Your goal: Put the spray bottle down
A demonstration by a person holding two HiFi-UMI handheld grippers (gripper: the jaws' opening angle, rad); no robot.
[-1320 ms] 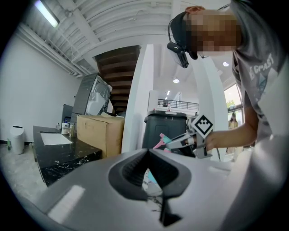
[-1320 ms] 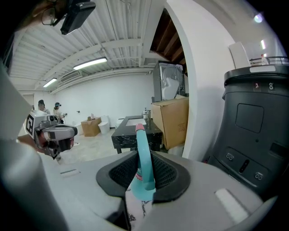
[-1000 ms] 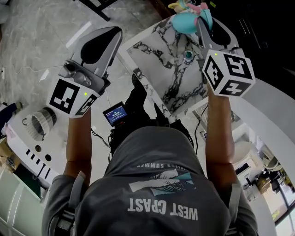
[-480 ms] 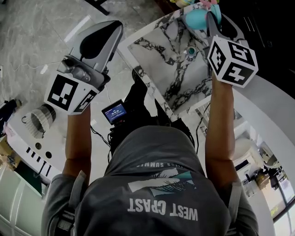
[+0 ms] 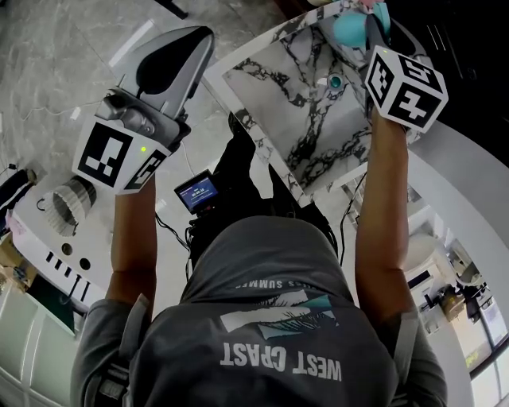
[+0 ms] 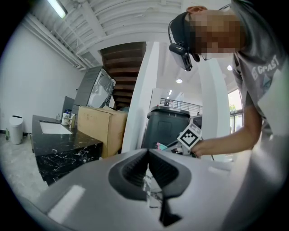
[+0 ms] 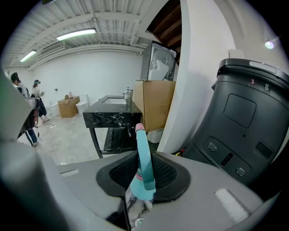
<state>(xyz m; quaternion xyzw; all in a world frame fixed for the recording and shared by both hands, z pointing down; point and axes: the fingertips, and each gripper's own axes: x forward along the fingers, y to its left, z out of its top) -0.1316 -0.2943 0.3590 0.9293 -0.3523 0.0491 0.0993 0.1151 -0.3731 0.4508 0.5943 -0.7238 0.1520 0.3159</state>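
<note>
The right hand-held gripper (image 7: 144, 177) pinched a teal spray bottle (image 7: 143, 164) between its pads, the bottle's pink tip pointing up. It was over the far end of a white marble worktop (image 5: 290, 107), near a small teal cap (image 5: 336, 82). The left hand-held gripper (image 6: 148, 171), jaws pressed together and empty, was over the floor (image 5: 64, 63) beside the worktop.

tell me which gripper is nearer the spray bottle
Right. The right gripper is shut on the spray bottle over the marble table; the left gripper hangs apart from it, over the floor.
</note>
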